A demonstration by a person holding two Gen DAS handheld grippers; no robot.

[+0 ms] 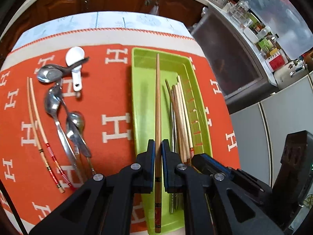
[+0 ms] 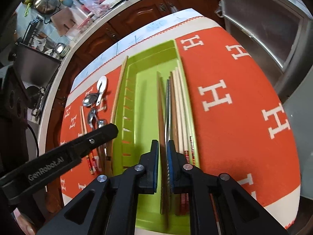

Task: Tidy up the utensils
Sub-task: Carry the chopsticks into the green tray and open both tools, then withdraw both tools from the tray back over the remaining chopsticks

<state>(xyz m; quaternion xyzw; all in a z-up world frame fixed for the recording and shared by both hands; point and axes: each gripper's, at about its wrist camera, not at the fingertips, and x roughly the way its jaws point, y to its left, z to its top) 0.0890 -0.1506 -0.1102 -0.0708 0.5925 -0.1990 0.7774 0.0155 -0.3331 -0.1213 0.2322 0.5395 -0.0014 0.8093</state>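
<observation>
My left gripper (image 1: 158,148) is shut on a brown wooden chopstick (image 1: 157,98) and holds it lengthwise over the green tray (image 1: 140,98). Several pale and metal chopsticks (image 1: 182,117) lie along the tray's right side. In the right wrist view, my right gripper (image 2: 162,152) hangs over the same tray (image 2: 144,176), jaws slightly apart. A blurred brown chopstick (image 2: 160,107) and a metal one (image 2: 167,105) run through the gap, neither pressed by the pads. The left gripper's finger (image 2: 109,131) and its chopstick (image 2: 119,90) show at the tray's left edge.
On the orange H-patterned cloth (image 1: 115,125), left of the tray, lie three metal spoons (image 1: 52,101), a white spoon (image 1: 75,58) and two pale chopsticks (image 1: 37,121). A dark bin (image 1: 225,58) and grey cabinets stand off the table's right edge. Brown cupboards stand behind.
</observation>
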